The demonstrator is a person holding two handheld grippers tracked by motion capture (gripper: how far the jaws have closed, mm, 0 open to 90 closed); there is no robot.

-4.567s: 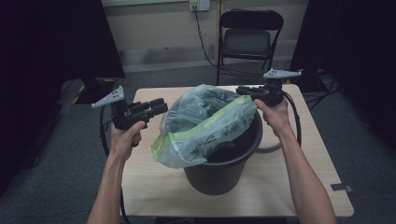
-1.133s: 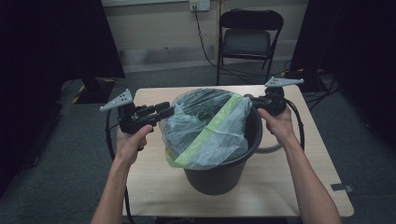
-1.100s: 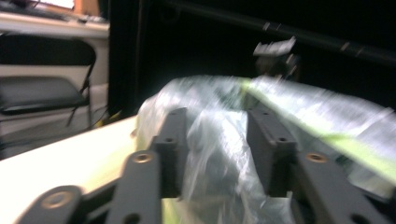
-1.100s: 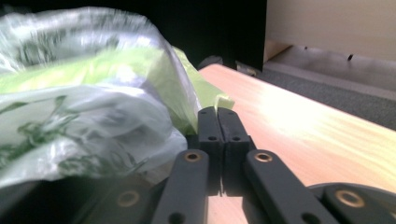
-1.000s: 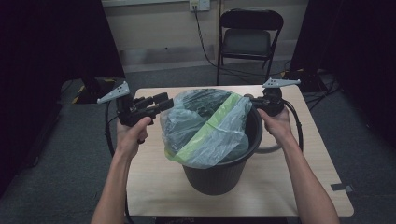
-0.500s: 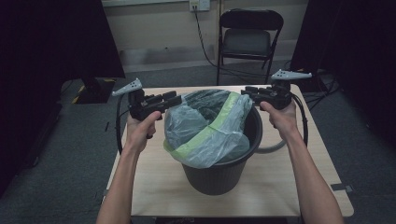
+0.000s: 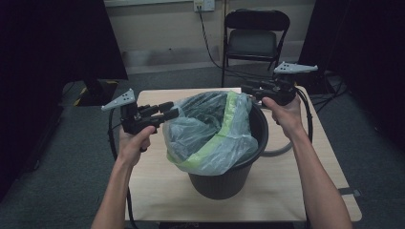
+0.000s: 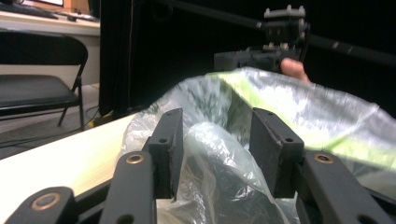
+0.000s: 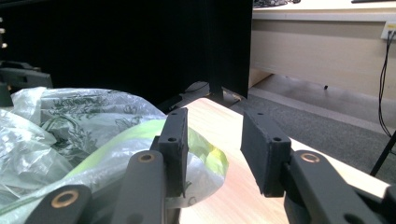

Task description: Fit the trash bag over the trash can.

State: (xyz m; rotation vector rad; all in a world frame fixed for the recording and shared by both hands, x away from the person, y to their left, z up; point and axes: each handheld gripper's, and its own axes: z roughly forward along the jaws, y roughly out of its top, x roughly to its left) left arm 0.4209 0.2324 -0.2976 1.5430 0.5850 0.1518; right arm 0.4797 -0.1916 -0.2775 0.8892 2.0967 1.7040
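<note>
- The plastic bag point(image 7: 210, 131), clear film with a green band at its mouth, sits in the middle of the high view, bunched in and over the black bucket point(image 7: 224, 176), spilling over the rim at the lower left.
- I judge it very light, soft and slippery: thin film that crumples, slides between pads and could tear if I yank it. It holds no shape of its own.
- The best hold, I think, is the green hem, gathered into a fold so the pads bite 2 or more layers instead of 1 slick sheet.
- My left gripper point(image 7: 167, 113) is at the left-center of the high view, at the bag's left side. In the left gripper view its jaws stand spread with a bulge of film point(image 8: 210, 154) between them, not pinched.
- My right gripper point(image 7: 248, 89) is at the upper right of the high view, by the bucket's far rim. In the right gripper view its jaws are spread too, with the green hem point(image 9: 201, 149) beside the left pad, not in the gap.
- The bucket stands on the wooden table point(image 7: 305, 186); a folding chair point(image 7: 255, 40) is at the top center.
</note>
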